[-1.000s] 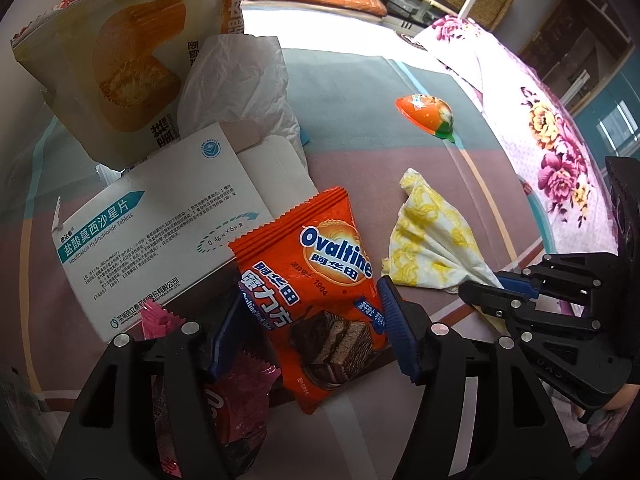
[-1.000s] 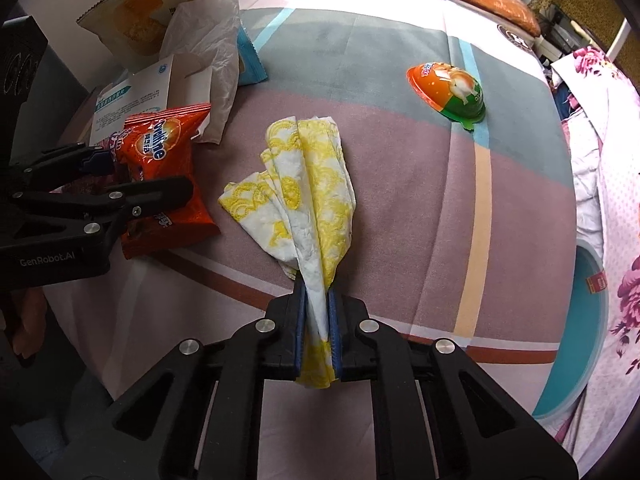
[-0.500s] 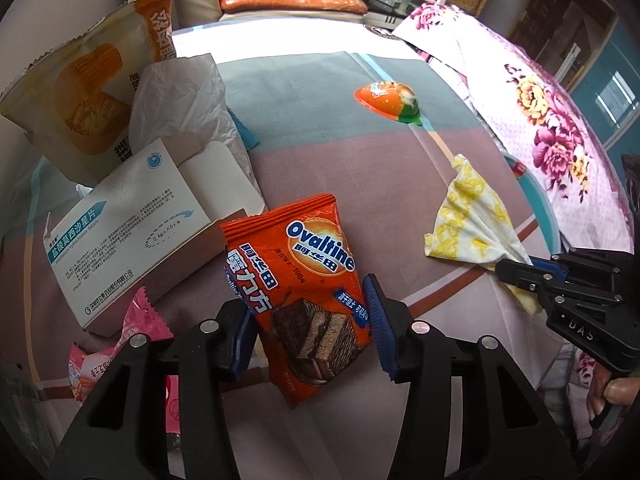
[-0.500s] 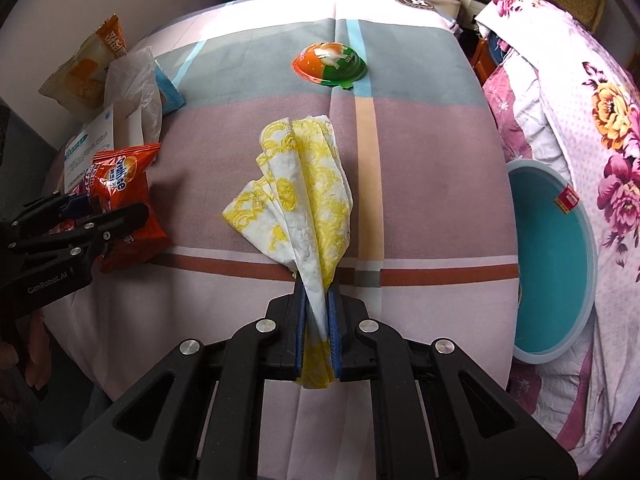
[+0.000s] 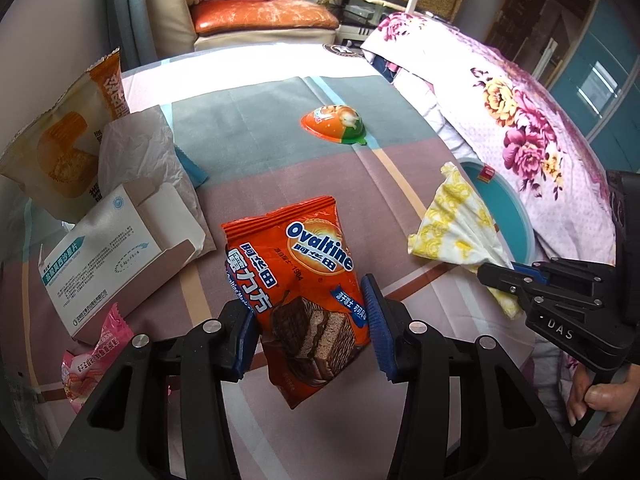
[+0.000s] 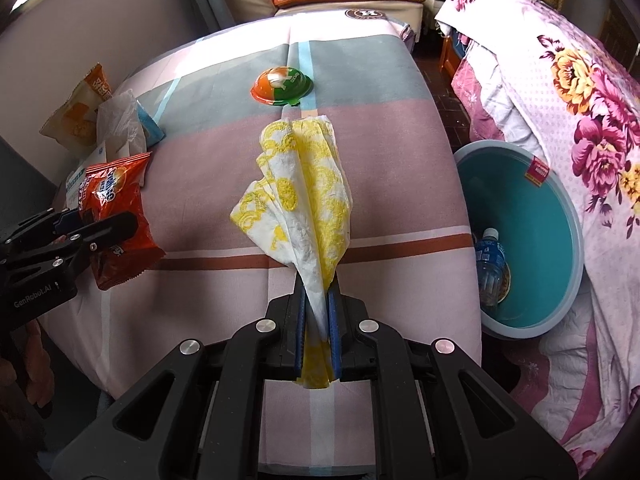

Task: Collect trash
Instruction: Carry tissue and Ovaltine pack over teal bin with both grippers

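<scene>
Left of the orange Ovaltine wrapper (image 5: 304, 280) lie a torn snack bag (image 5: 60, 136), crumpled white plastic (image 5: 136, 148), an open medicine box (image 5: 104, 256) and a pink candy wrapper (image 5: 96, 352) on the striped tabletop (image 5: 260, 128). The left gripper (image 5: 310, 320) has its jaws part-open and pressed on the Ovaltine wrapper's sides, held clear of the tabletop. Beyond it sits an orange-green jelly cup (image 5: 336, 124); to the wrapper's right the right gripper (image 6: 318, 320) pinches a yellow-patterned napkin (image 6: 304, 196) in nearly closed jaws, beside a teal basin (image 6: 560, 236) holding a bottle (image 6: 490, 264).

Both point steeply downward: the left gripper (image 5: 310, 320) clamps the orange wrapper (image 5: 304, 280), the right gripper (image 6: 317, 322) (jaws nearly together) pinches the yellow napkin (image 6: 304, 192).
</scene>
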A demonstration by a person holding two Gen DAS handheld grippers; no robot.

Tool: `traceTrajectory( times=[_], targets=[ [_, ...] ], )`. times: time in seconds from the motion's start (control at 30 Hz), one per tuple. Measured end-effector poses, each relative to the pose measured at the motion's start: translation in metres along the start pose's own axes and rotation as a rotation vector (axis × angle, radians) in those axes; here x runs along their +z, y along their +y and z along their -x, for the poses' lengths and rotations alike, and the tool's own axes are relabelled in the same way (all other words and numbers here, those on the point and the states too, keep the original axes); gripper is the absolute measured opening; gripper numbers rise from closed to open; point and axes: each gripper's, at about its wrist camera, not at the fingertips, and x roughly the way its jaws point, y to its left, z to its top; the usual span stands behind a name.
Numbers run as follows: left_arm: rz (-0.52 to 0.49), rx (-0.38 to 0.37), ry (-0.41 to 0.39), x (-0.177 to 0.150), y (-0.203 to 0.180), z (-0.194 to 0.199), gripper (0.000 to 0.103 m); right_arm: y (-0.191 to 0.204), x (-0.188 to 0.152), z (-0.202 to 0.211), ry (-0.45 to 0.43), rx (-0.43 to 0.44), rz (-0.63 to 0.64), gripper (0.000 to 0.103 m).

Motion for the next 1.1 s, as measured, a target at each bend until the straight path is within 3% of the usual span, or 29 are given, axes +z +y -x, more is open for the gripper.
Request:
traceTrajectory(
  times=[0.67, 1.1],
  targets=[
    [-0.179, -0.062, -0.006, 0.035, -0.096, -0.020, 0.048, -0.074, 0.005, 0.025, -0.097, -0.022, -0.163, 0.010],
    [-0.269, -0.132, 0.016, 0.051, -0.167, -0.044, 0.048, -0.149, -0.014, 0.045, -0.153, -0.081, -0.325, 0.010]
  ],
)
